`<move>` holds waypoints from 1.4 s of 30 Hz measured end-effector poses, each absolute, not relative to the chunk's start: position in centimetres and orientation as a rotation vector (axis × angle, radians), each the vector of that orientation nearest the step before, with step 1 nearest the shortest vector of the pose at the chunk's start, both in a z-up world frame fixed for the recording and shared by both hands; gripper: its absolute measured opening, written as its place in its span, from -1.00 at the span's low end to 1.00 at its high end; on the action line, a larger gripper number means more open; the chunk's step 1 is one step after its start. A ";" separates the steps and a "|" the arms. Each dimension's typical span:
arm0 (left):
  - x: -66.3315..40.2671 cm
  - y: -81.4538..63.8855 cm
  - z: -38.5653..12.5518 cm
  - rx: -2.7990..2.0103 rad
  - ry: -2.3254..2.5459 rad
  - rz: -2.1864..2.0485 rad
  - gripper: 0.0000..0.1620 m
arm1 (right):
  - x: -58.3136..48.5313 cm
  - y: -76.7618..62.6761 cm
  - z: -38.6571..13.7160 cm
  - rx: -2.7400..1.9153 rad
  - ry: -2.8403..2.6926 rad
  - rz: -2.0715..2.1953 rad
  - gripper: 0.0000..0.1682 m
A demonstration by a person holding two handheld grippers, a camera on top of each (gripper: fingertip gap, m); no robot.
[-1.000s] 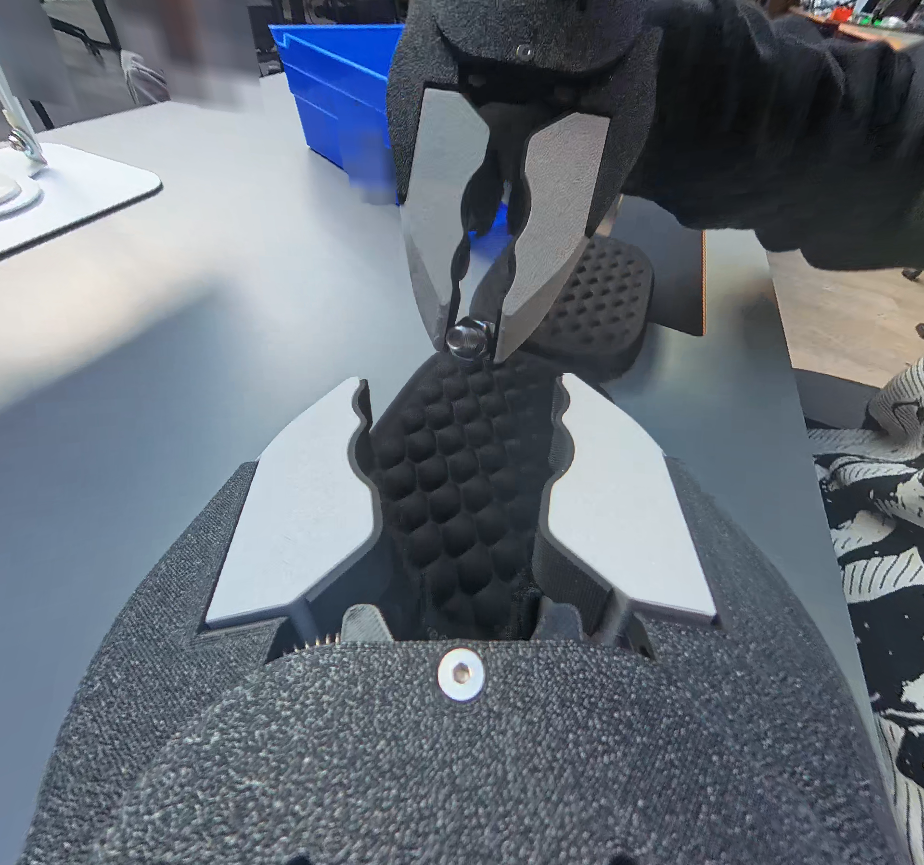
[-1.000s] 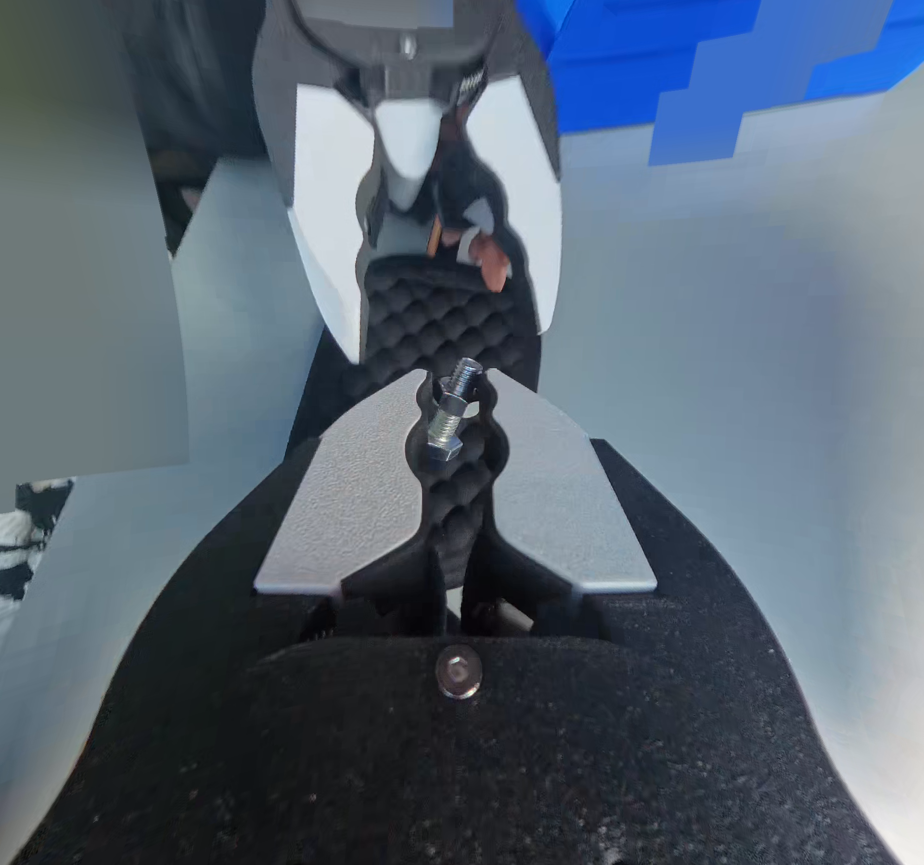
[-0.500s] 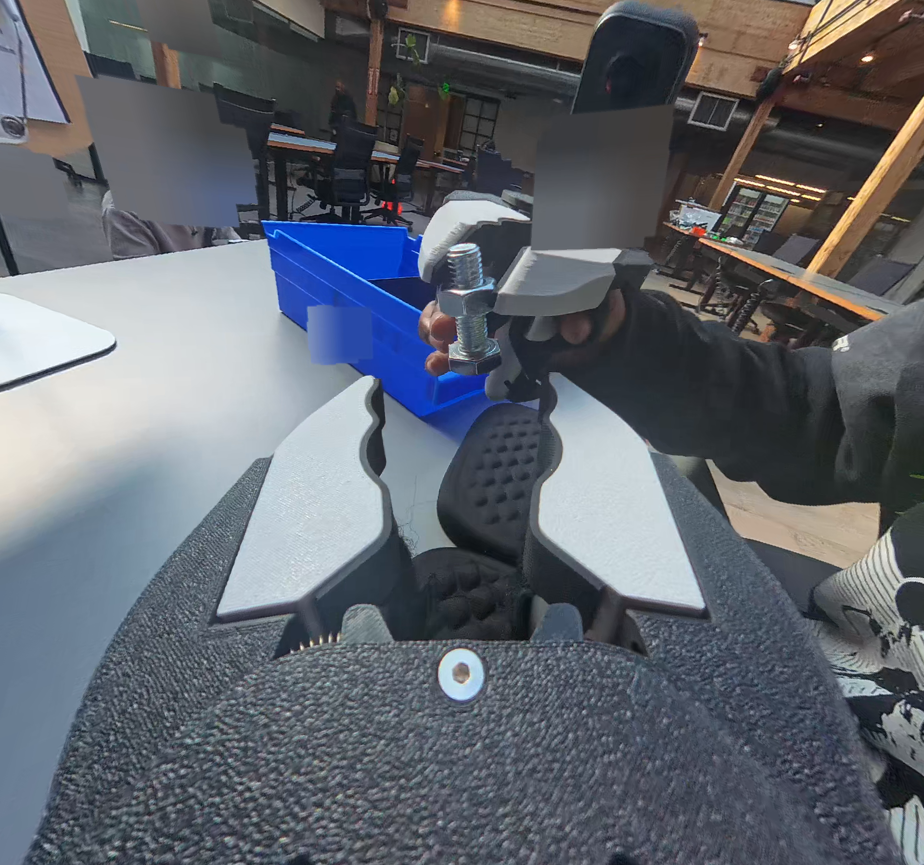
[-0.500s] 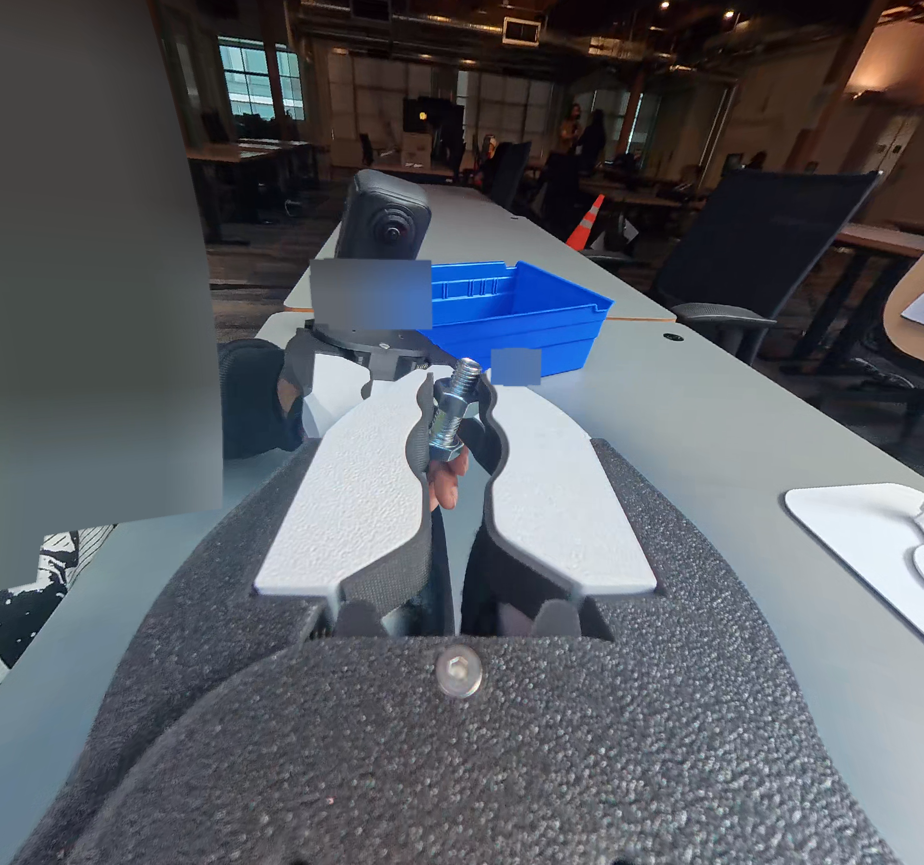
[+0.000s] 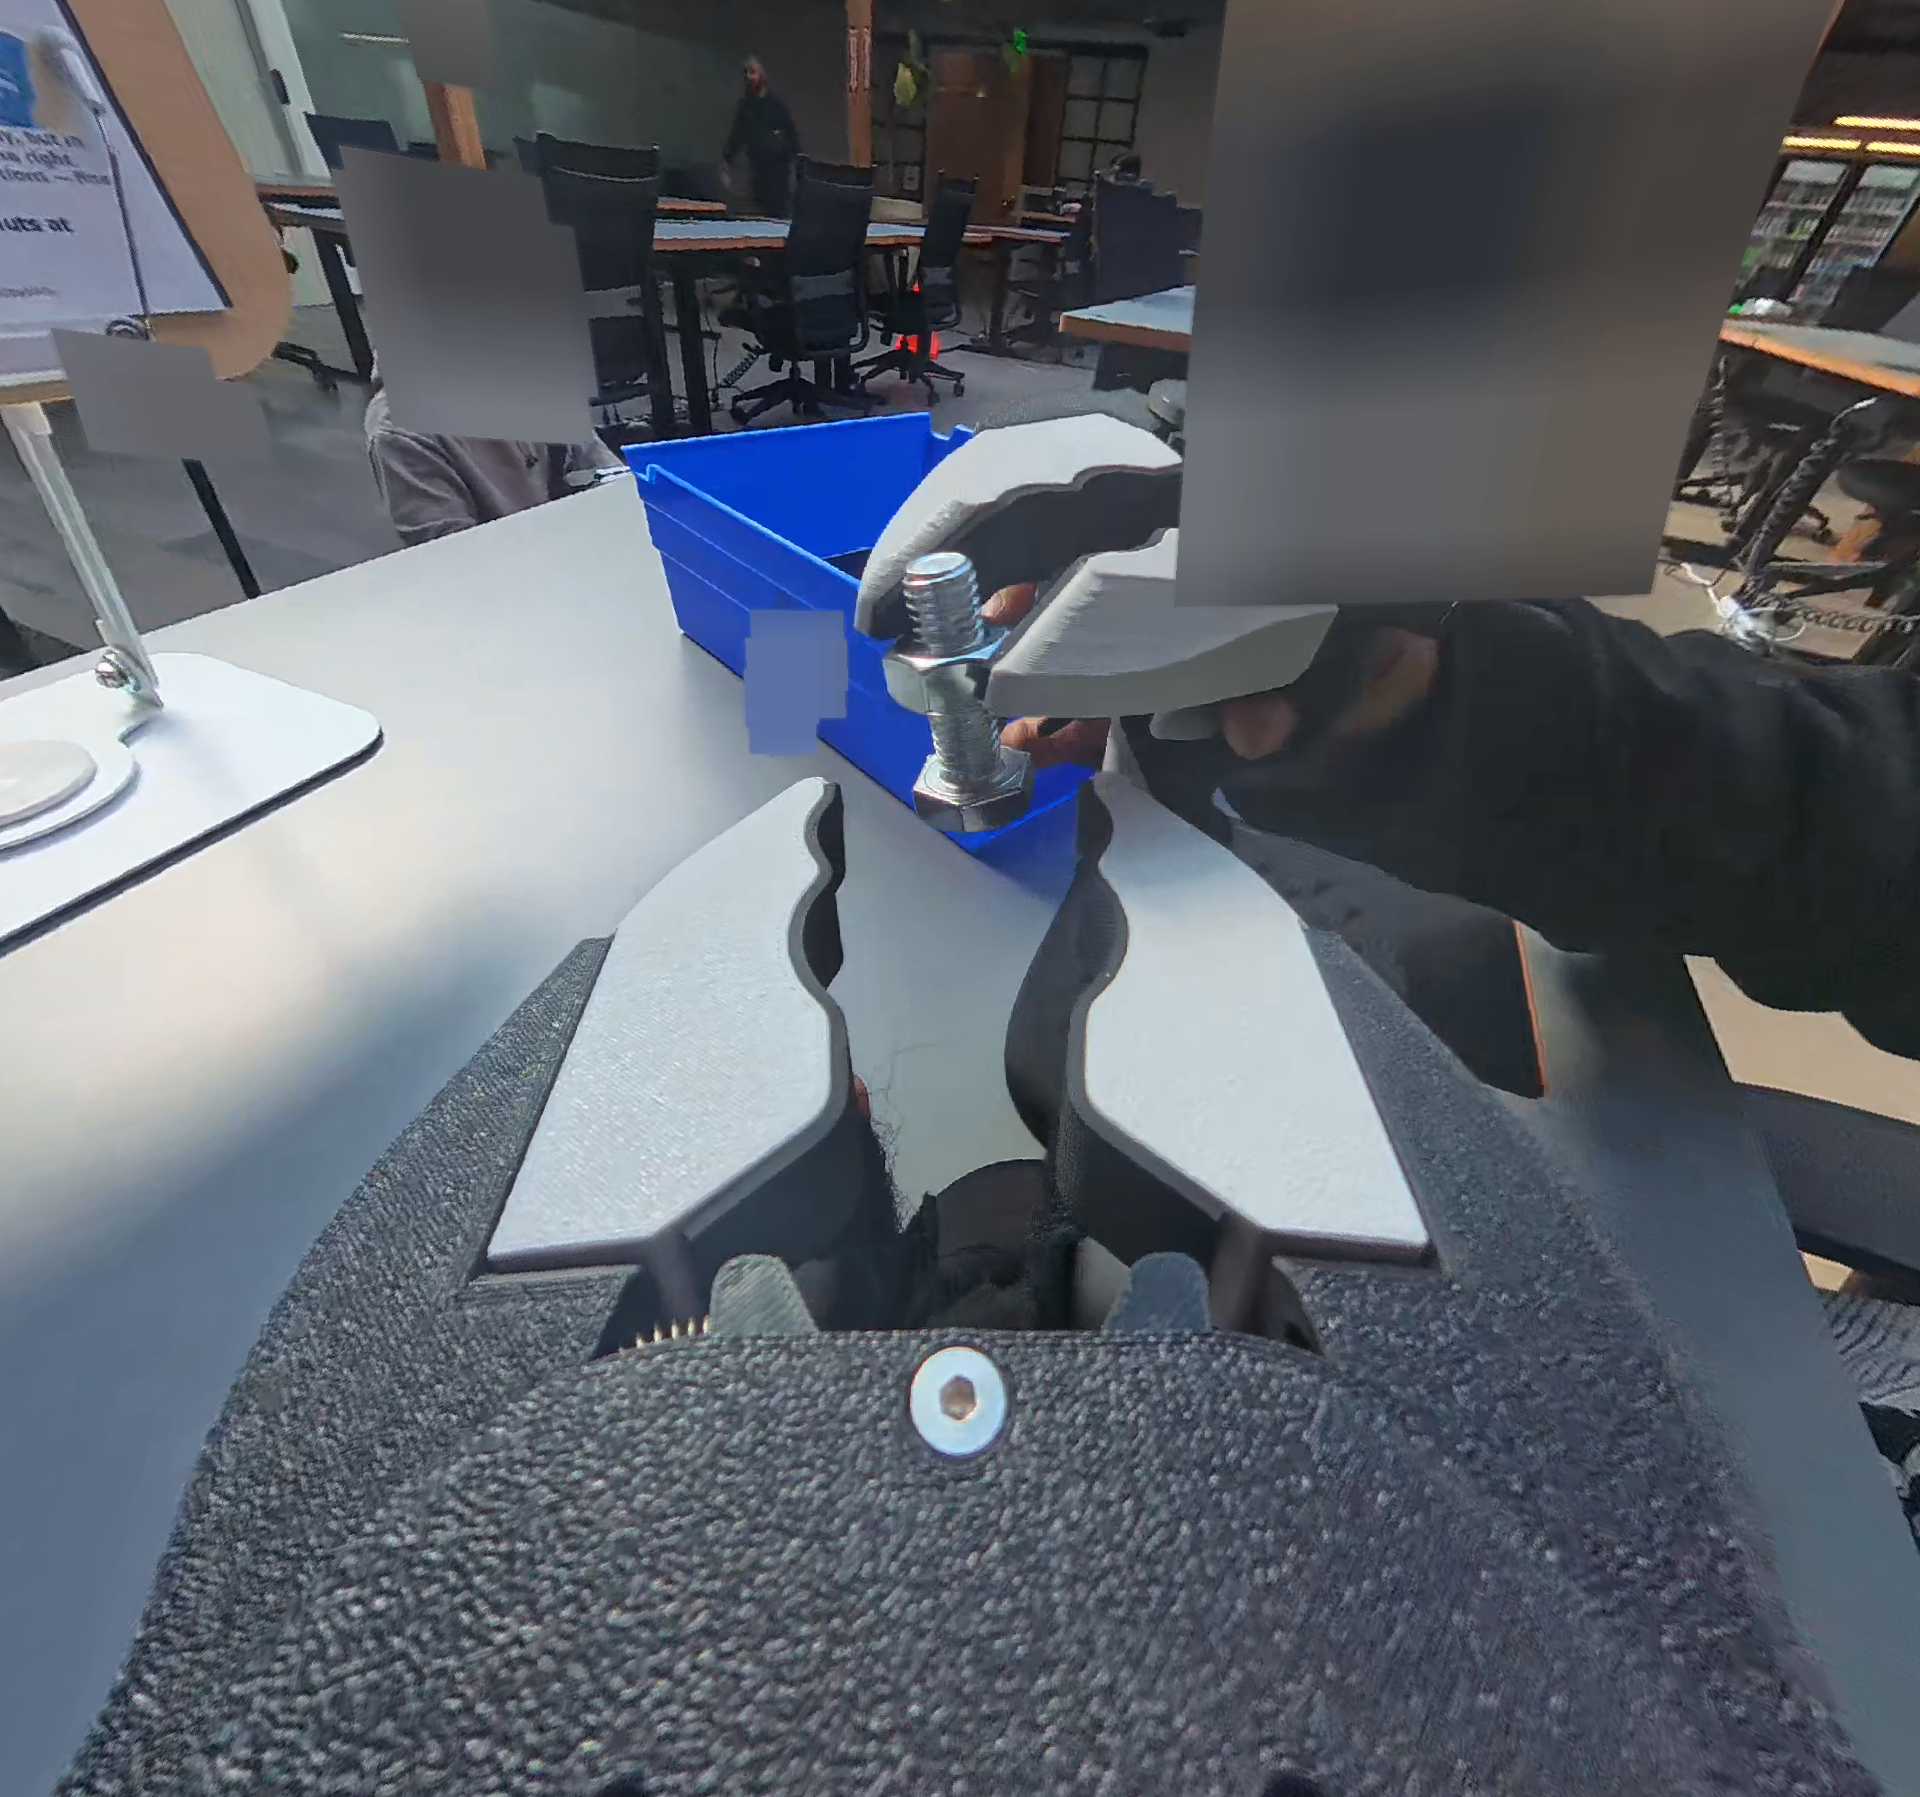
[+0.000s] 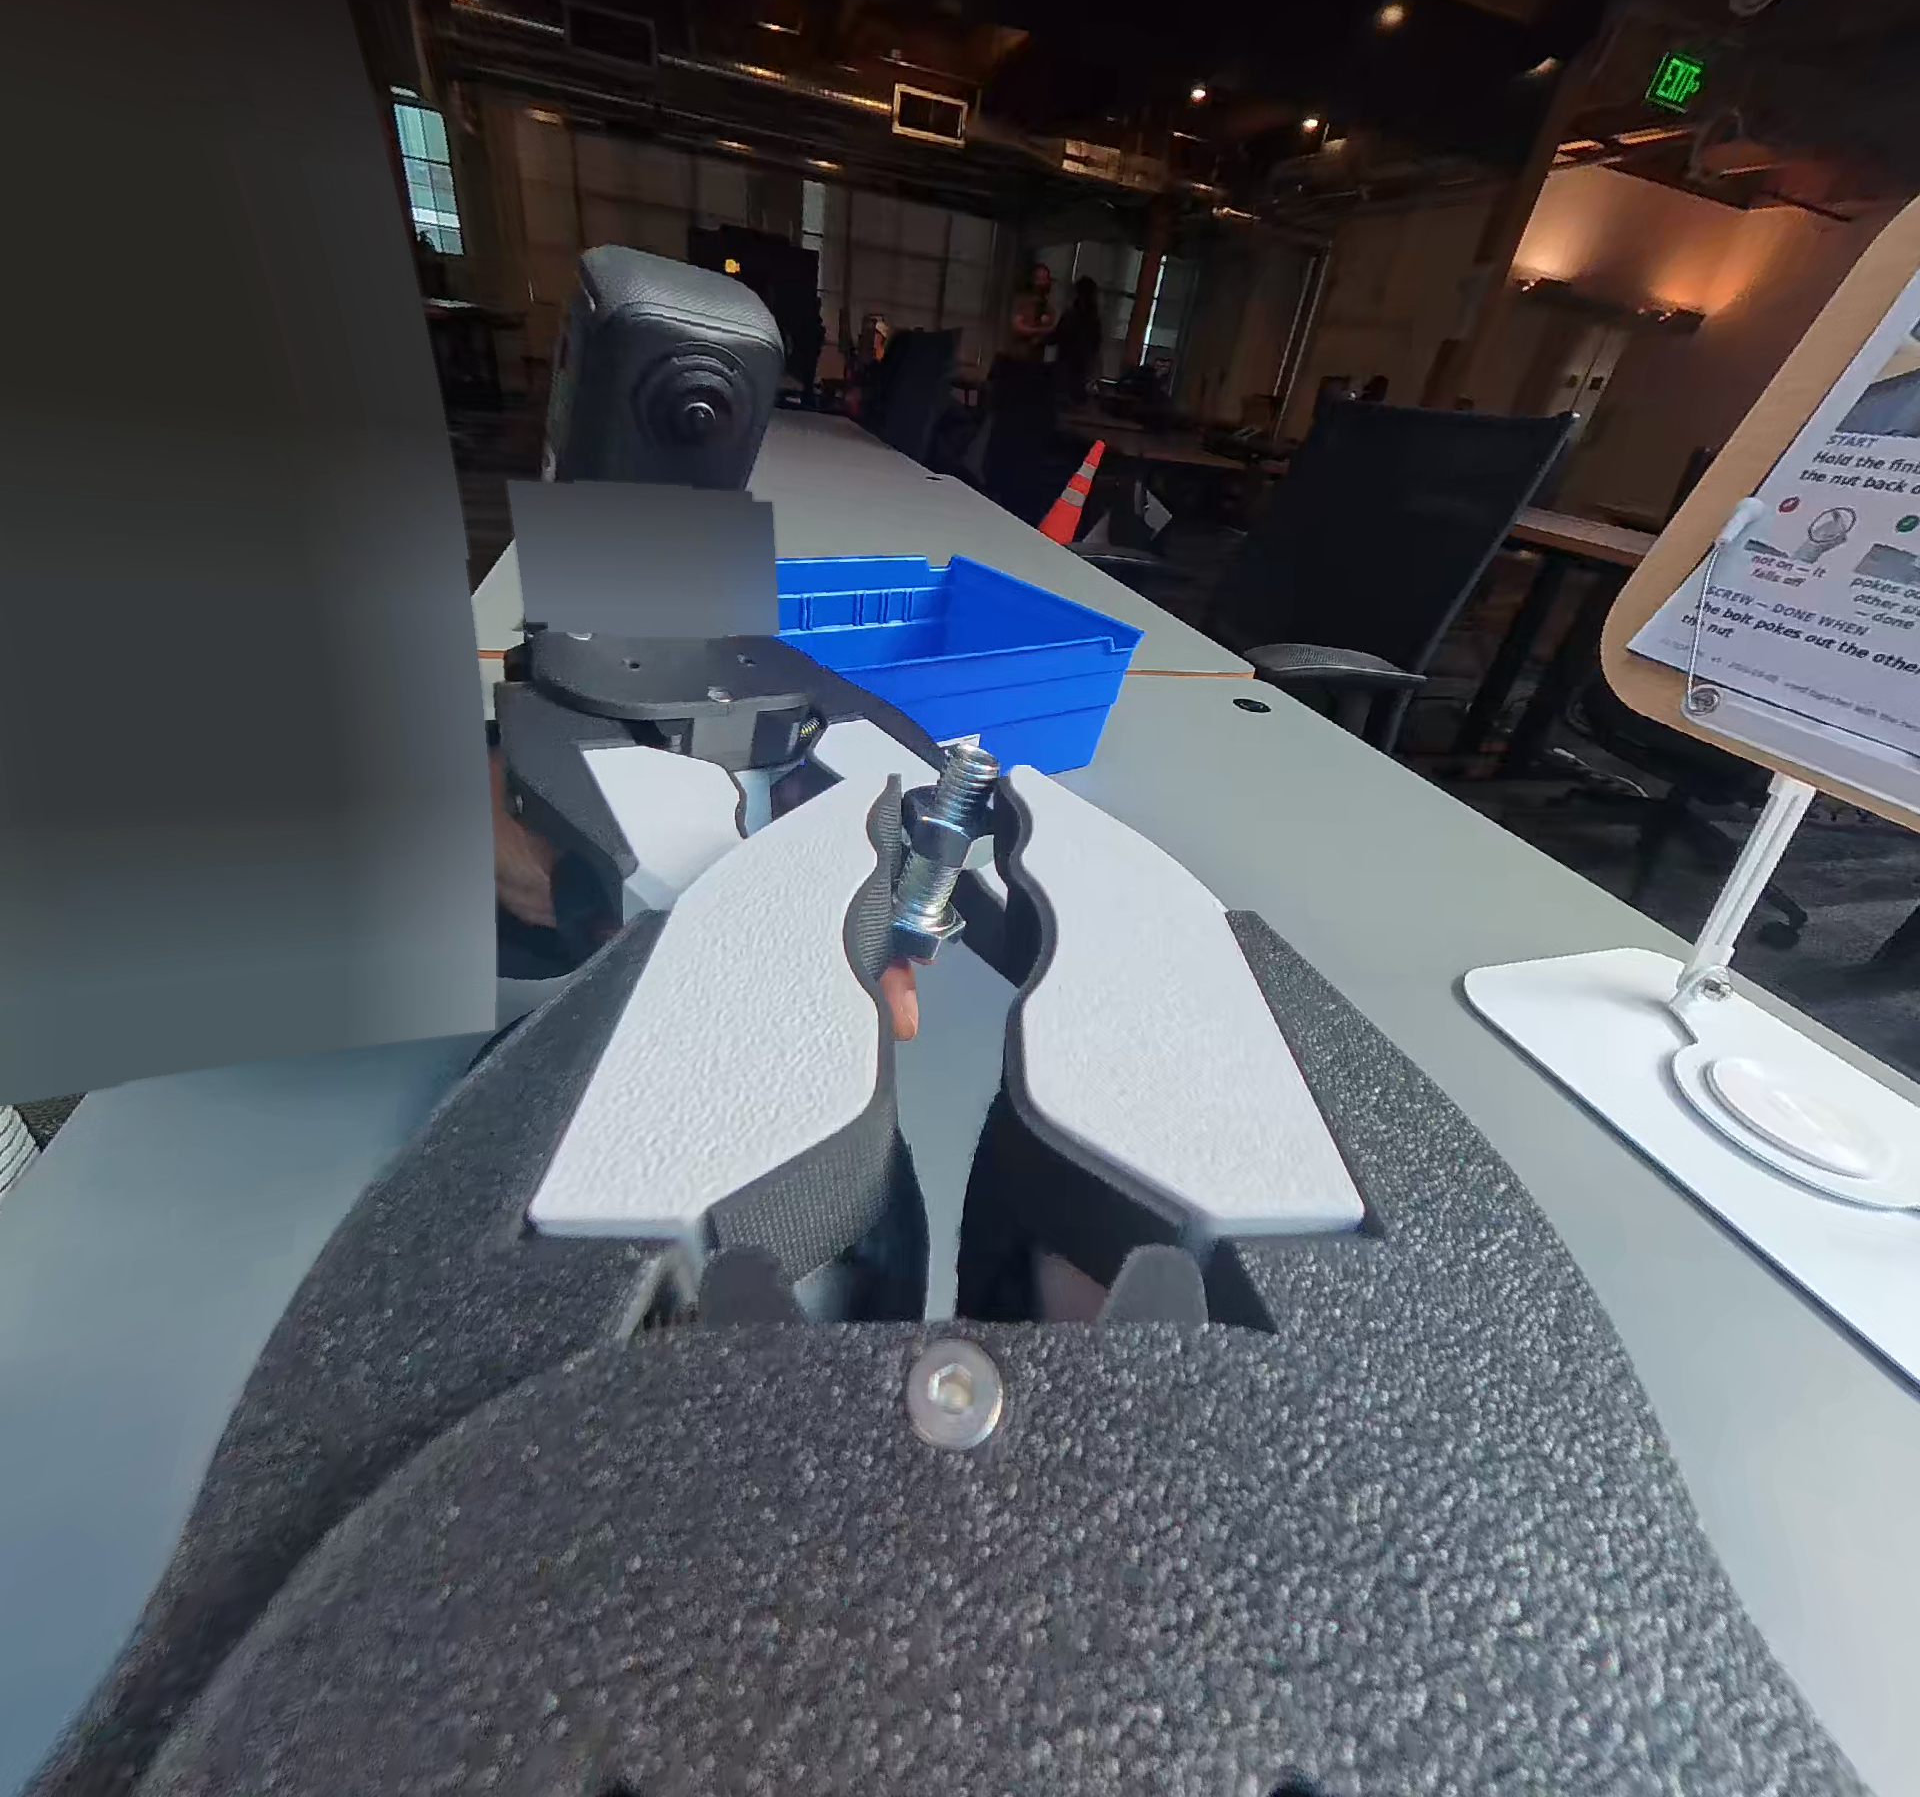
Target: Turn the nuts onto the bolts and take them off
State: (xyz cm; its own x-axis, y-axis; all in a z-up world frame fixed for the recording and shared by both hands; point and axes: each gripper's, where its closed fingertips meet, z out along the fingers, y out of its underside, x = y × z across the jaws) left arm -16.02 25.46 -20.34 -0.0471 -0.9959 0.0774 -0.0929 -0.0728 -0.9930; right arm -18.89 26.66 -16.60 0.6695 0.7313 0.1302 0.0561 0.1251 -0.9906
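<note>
Threaded steel bolt (image 6: 940, 869) with hex nut (image 6: 943, 810) pinched in right gripper (image 6: 948, 812), left gripper (image 5: 956, 812) spread empty, blue plastic bin (image 5: 769, 542)

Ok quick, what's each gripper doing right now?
Left gripper: open, holding nothing.
Right gripper: shut on the bolt, gripping around its nut.
</note>
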 end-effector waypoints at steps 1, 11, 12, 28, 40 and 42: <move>-15.9 25.5 -20.5 -1.309 1.294 -1.228 -0.49 | -18.8 26.8 -16.6 -1.376 -0.717 0.551 -0.81; -14.9 25.8 -20.2 -1.355 1.298 -1.188 -0.58 | -18.5 26.8 -16.2 -1.339 -0.709 0.498 -0.81; -14.8 25.8 -20.2 -1.357 1.301 -1.188 -0.58 | -18.4 26.8 -16.2 -1.337 -0.714 0.495 -0.81; -14.6 24.8 -20.1 -1.304 1.349 -1.256 -0.79 | -18.5 26.1 -16.4 -1.303 -0.769 0.514 -0.82; -15.5 23.1 -20.6 -1.130 1.318 -1.378 -0.81 | -18.5 24.3 -16.3 -1.447 -0.854 0.576 -0.32; -15.7 22.7 -21.2 -1.135 1.317 -1.438 -0.80 | -18.7 23.7 -16.8 -1.488 -0.849 0.591 -0.23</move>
